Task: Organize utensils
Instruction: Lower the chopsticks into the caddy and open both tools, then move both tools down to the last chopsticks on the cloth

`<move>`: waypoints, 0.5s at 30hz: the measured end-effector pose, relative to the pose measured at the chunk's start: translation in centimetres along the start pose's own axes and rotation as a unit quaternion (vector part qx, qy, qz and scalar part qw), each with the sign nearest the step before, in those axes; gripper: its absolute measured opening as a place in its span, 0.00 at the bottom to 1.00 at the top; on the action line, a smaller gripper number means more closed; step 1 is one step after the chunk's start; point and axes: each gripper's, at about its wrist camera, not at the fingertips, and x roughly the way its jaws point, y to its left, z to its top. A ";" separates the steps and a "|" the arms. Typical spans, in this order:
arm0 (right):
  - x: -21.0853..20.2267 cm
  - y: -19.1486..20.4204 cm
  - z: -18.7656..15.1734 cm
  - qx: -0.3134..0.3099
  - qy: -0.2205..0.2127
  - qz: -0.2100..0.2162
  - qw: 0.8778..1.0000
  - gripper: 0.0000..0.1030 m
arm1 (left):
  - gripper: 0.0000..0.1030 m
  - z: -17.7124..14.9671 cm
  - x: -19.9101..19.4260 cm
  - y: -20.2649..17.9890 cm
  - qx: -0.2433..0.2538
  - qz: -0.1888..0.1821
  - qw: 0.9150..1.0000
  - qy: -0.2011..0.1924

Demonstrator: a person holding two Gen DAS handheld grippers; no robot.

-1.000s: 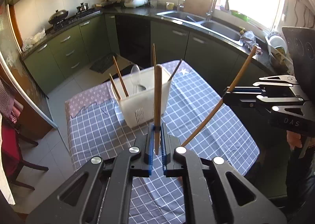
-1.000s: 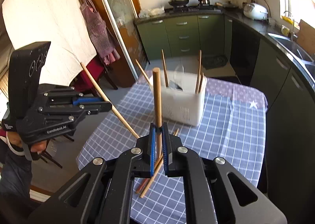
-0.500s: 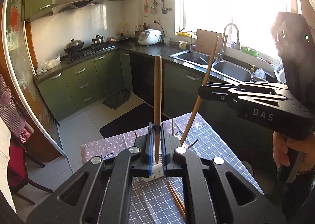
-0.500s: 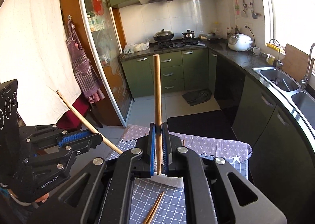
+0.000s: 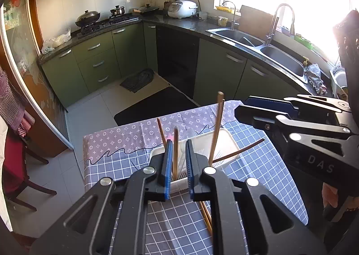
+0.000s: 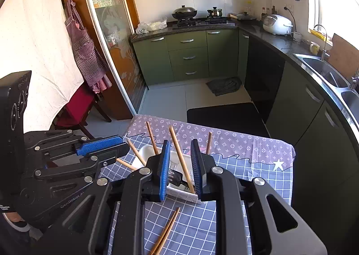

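While both grippers' jaws are opening, left gripper (image 5: 178, 166) and right gripper (image 6: 180, 171) each release a thin, light, stiff brown wooden chopstick (image 5: 175, 152) into the white plastic caddy (image 5: 226, 140); the remaining pair (image 6: 165, 232) on the table looks slippery, best pinched mid-shaft.

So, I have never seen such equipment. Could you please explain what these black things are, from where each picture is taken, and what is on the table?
No robot here: a person holds a two-finger tool in each hand. Each tool has its own camera looking along its fingers, so each picture shows one tool from behind and the other from the side.

In the left camera's picture, the left gripper is in front and the right gripper enters from the side. The right camera's picture shows the right one in front.

On the checked tablecloth stands a white utensil basket with wooden chopsticks inside. Two more chopsticks lie on the cloth.

Both grippers' jaws are opening. A chopstick stands between each pair, and the pads appear clear of it.
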 end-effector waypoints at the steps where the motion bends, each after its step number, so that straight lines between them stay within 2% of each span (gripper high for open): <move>1: -0.6 0.1 -0.2 -0.001 -0.006 0.003 1.000 0.19 | 0.12 0.0 -0.4 -0.1 0.000 -0.001 1.000 -0.003; 5: -5.4 1.0 -2.0 -0.006 -0.042 0.030 0.999 0.22 | 0.17 -0.5 -3.0 -0.7 0.003 -0.008 1.000 -0.016; 7: -7.9 1.4 -3.5 -0.014 -0.061 0.042 0.997 0.25 | 0.24 -1.4 -3.9 -1.4 0.005 -0.013 1.000 -0.009; 9: -9.8 1.5 -5.8 -0.022 -0.069 0.047 0.996 0.27 | 0.25 -2.8 -4.1 -1.8 -0.001 -0.032 0.999 0.016; 10: -10.4 1.5 -7.2 -0.024 -0.068 0.047 0.996 0.31 | 0.25 -3.7 -3.9 -2.0 -0.004 -0.043 0.998 0.034; 12: -10.6 1.0 -10.4 -0.023 -0.057 0.047 0.997 0.33 | 0.25 -5.9 -2.8 -2.5 -0.009 -0.061 0.995 0.074; 15: -9.4 -0.1 -15.7 -0.015 -0.034 0.013 0.999 0.33 | 0.25 -9.6 0.3 -3.4 -0.008 -0.064 0.987 0.146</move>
